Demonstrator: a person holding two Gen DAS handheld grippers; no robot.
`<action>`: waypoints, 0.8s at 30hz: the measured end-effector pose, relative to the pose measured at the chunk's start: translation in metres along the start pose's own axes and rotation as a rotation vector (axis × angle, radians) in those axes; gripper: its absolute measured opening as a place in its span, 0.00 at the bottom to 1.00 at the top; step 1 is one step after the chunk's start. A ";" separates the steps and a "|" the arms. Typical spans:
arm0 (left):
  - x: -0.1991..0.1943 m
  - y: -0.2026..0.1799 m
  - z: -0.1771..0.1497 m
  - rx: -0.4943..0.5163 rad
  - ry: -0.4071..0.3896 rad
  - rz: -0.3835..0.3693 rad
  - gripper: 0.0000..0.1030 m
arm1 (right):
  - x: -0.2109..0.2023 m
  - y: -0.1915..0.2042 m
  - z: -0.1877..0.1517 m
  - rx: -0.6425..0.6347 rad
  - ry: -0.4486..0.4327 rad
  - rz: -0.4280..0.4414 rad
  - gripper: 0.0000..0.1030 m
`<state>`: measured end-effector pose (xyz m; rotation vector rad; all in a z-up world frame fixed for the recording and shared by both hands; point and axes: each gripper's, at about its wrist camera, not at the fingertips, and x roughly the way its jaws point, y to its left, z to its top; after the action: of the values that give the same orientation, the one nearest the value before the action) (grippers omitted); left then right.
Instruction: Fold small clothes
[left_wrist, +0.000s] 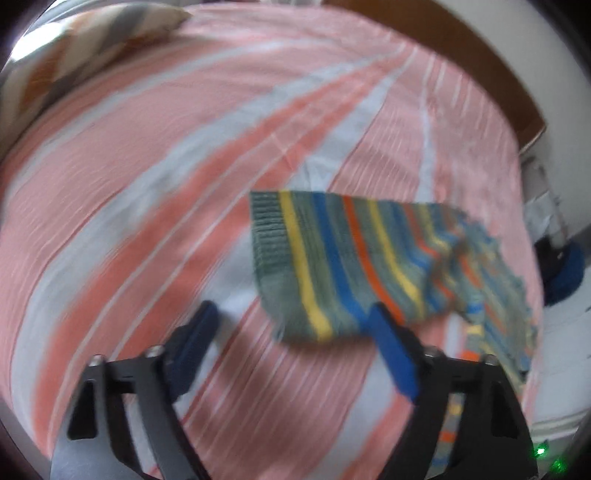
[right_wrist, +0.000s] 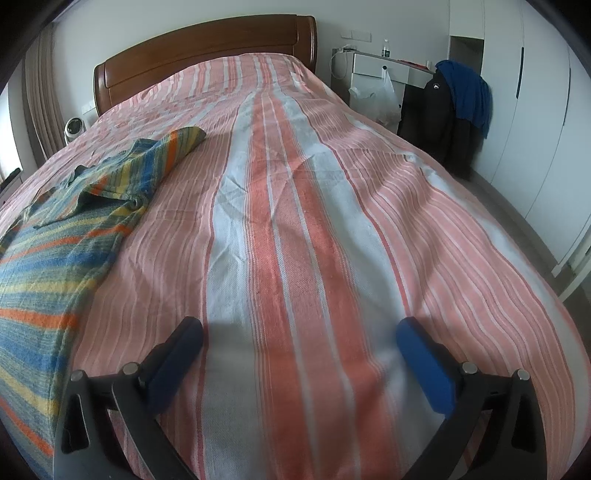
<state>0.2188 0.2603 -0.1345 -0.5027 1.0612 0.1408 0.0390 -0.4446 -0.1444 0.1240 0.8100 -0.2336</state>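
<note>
A small striped shirt (left_wrist: 343, 262), green with yellow, blue and orange stripes, lies on the pink and white striped bedspread (left_wrist: 147, 184). In the left wrist view, which is blurred by motion, its sleeve lies just beyond my open left gripper (left_wrist: 295, 314), whose right fingertip (left_wrist: 384, 317) overlaps the sleeve's near edge. In the right wrist view the shirt (right_wrist: 55, 251) lies spread at the left. My right gripper (right_wrist: 299, 328) is open and empty over the bare bedspread (right_wrist: 314, 221), to the right of the shirt.
A patterned pillow (left_wrist: 74, 62) lies at the far left corner in the left wrist view. A wooden headboard (right_wrist: 207, 51) stands at the bed's far end. A white desk (right_wrist: 384, 70), a plastic bag (right_wrist: 380, 96) and a chair with dark jackets (right_wrist: 450, 110) stand right of the bed. White wardrobes (right_wrist: 535, 129) line the right wall.
</note>
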 end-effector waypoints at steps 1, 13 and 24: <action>0.005 -0.004 0.003 0.015 -0.003 0.028 0.62 | 0.000 0.000 0.000 -0.001 0.000 -0.002 1.00; -0.083 -0.202 -0.001 0.487 -0.277 -0.015 0.02 | 0.000 0.001 0.000 -0.003 0.000 -0.004 1.00; 0.013 -0.369 -0.079 0.713 -0.046 -0.158 0.71 | 0.000 0.000 0.000 -0.003 -0.002 -0.004 1.00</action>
<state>0.2900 -0.1020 -0.0554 0.0649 0.9462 -0.3578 0.0391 -0.4443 -0.1442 0.1197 0.8091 -0.2365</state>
